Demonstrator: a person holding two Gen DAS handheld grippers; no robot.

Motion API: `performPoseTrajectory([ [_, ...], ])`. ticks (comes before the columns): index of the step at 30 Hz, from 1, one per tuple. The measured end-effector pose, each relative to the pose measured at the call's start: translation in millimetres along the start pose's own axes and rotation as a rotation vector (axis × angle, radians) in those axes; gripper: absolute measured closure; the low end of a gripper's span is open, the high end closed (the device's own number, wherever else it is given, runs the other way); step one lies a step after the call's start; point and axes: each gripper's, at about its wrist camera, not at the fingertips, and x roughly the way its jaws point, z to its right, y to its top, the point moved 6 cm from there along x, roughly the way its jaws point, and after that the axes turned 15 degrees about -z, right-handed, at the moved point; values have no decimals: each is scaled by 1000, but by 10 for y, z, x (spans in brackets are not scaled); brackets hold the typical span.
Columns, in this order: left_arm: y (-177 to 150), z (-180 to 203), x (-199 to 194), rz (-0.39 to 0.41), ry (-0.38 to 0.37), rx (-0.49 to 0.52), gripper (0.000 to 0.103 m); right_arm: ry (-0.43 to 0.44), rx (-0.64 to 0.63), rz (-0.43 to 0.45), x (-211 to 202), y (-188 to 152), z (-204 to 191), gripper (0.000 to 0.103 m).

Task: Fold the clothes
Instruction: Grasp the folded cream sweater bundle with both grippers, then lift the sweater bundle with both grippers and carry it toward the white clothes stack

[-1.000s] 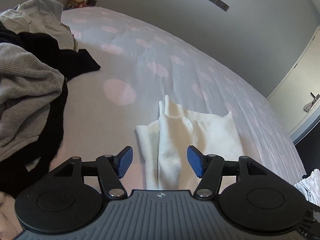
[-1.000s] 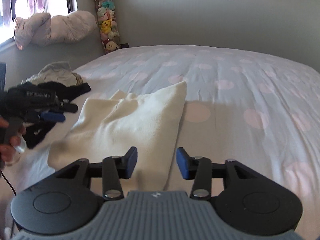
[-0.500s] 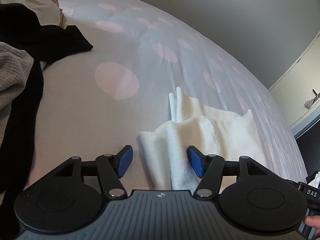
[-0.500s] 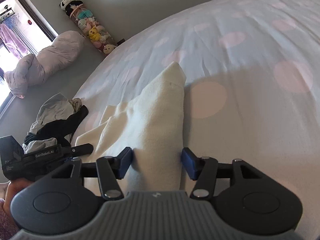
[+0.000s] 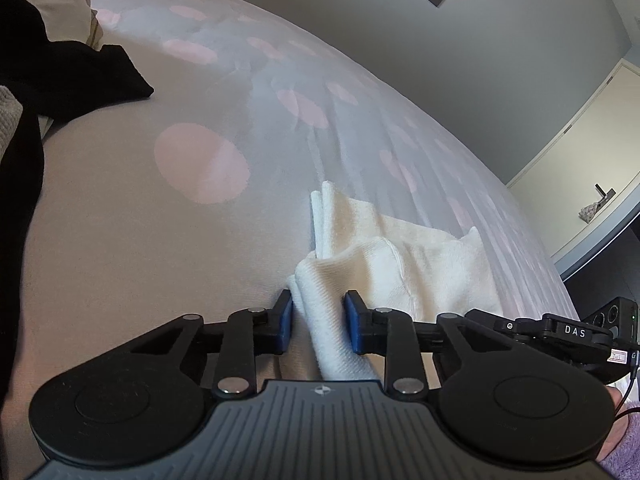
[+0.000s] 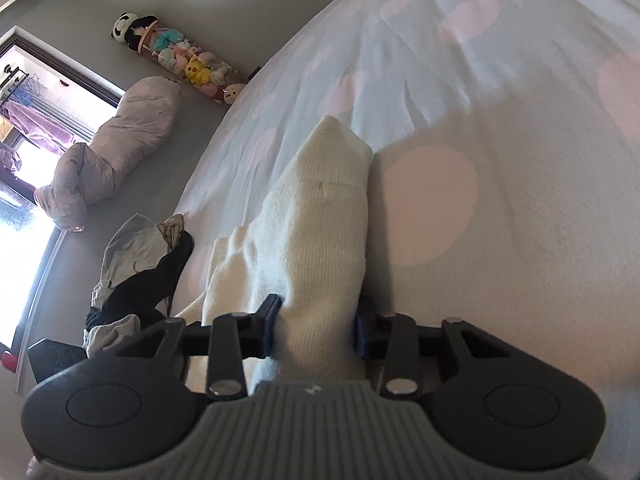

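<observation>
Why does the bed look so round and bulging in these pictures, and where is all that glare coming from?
Left wrist view: the fisheye lens bends the bed into a dome, corners darken, and the cream garment stays sharp. Right wrist view: the same curving, tilted; the window is blown out white, and the near bedding lies in shadow.
</observation>
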Motion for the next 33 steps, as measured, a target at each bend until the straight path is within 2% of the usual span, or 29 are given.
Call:
performPoseTrajectory([
  [3,3,52,-51,18,8,13,85,14,5,17,-45,-8,-20,79],
  [6,25,115,-125,46,14,31,87,17,-8,51,-134,-26,-119,82],
  [12,15,312,-379,113,-4,62,91,-5,-102,120,-439,-129,-487,83],
  [19,-99,628,-729,180,-34,105,91,-33,-212,220,-950,-468,-902,84],
  [26,-294,1366,-1038,242,-89,212,92,-42,-247,320,-1741,-799,-1062,84],
  [33,-595,2375,-1076,237,-210,265,92,-79,-247,392,-2967,-1141,-946,84],
])
